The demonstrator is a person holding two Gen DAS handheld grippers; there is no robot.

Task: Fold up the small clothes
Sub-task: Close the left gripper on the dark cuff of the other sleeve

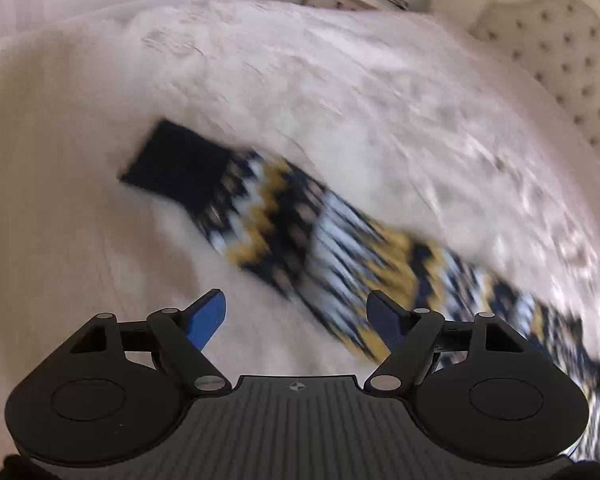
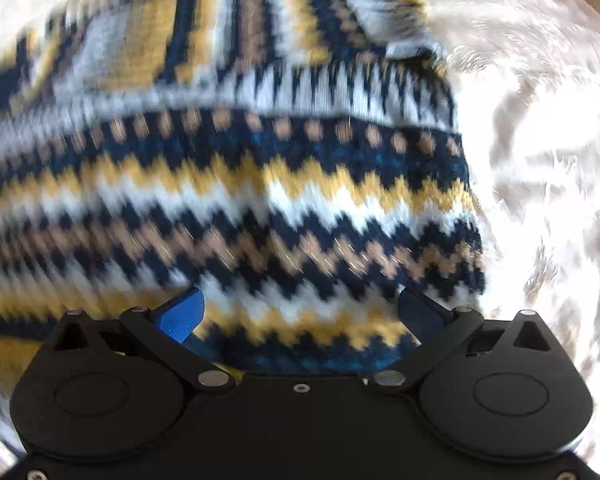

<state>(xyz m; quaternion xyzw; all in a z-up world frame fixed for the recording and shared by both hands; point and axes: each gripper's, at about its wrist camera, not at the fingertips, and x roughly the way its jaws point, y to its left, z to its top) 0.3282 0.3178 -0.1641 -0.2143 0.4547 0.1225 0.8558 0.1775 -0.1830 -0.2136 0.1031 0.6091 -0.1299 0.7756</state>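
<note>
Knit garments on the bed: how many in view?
1. A patterned knit sweater lies on the white bed cover; its sleeve stretches away in the left wrist view, its body fills the right wrist view. More may be out of frame.

- Bed (image 1: 340, 80) with pale, textured cover fills most of the left wrist frame (blurred).
- Patterned knit sweater (image 1: 300, 224) lies on it, running from centre left to lower right, dark cuff at the upper-left end.
</note>
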